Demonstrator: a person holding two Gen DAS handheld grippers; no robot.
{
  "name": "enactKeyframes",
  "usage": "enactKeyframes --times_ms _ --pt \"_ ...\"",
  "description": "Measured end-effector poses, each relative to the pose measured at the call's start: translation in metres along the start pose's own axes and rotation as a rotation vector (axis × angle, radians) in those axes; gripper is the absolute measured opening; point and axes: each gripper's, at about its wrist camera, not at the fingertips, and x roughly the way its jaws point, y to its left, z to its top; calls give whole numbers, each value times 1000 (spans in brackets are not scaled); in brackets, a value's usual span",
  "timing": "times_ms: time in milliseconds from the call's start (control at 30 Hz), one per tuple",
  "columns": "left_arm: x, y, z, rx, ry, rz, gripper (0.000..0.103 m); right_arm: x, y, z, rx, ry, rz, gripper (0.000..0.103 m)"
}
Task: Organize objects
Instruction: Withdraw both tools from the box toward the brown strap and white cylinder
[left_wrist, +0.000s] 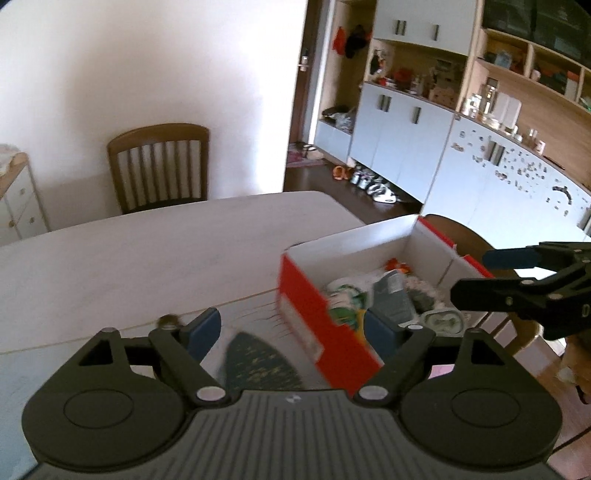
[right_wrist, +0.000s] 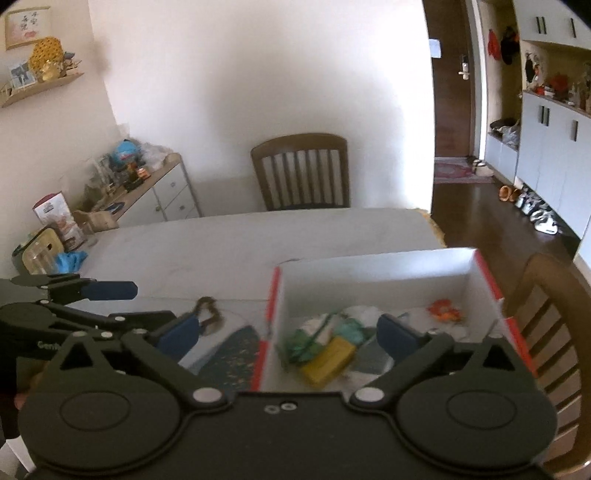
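A red and white cardboard box (left_wrist: 310, 314) (right_wrist: 384, 280) stands open on the table and holds several small items: a yellow packet (right_wrist: 328, 362), green pieces (right_wrist: 299, 347), an orange thing (right_wrist: 443, 309) and a grey pouch (left_wrist: 393, 299). A dark green patterned item (left_wrist: 255, 363) (right_wrist: 232, 356) lies on the table just left of the box. A small brown object (right_wrist: 208, 314) lies beyond it. My left gripper (left_wrist: 293, 330) is open and empty above the dark item and the box's near corner. My right gripper (right_wrist: 286, 334) is open and empty over the box's left wall.
The white table (left_wrist: 166, 251) stretches away to a wooden chair (left_wrist: 160, 166) at the wall. A second chair (right_wrist: 550, 325) stands right of the box. A sideboard (right_wrist: 155, 192) with clutter is at the left, and cupboards (left_wrist: 406, 129) at the right.
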Motion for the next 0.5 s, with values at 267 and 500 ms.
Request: enactKeyframes --times_ms 267,500 --pt "-14 45 -23 -10 -11 33 84 22 42 -8 -2 34 15 102" --pt "-9 79 -42 -2 14 44 84 48 71 -10 -11 69 3 102"
